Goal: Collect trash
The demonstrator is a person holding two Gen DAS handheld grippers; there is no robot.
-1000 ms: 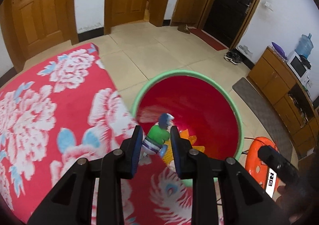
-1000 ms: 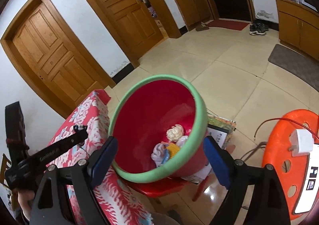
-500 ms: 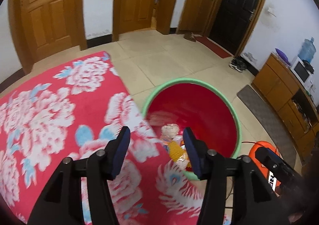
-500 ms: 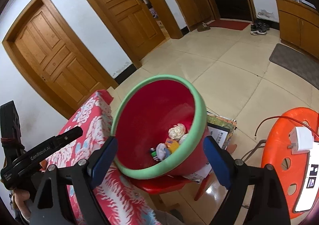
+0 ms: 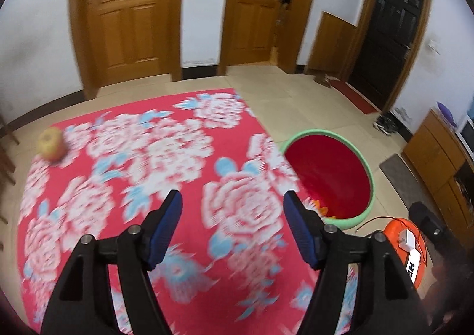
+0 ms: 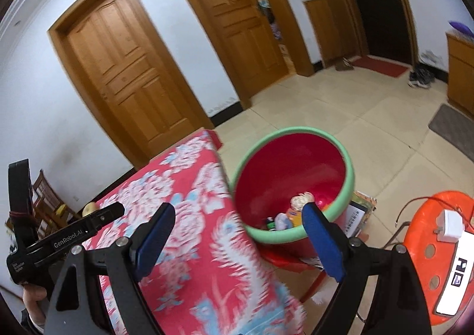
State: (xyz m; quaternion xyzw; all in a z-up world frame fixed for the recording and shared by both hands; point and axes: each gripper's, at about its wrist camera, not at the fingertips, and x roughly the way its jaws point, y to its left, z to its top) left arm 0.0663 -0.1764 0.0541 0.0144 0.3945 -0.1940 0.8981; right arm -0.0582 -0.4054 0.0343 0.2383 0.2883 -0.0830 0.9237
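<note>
Glossy plastic bin [image 6: 349, 175] (green rim), cloth table cover [image 5: 142, 163], wood doors [image 5: 130, 12].

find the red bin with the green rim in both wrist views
Left wrist: red bin at right of centre, beyond the floral cloth's right edge.
Right wrist: red bin at centre, trash inside.
Shared landmark: orange stool, lower right in both.

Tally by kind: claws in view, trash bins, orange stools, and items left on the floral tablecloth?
Black two-finger claws with blue pads: 2
Red plastic bin with green rim: 1
Round orange plastic stool: 1
Yellowish apple on the cloth: 1
Total: 5
</note>
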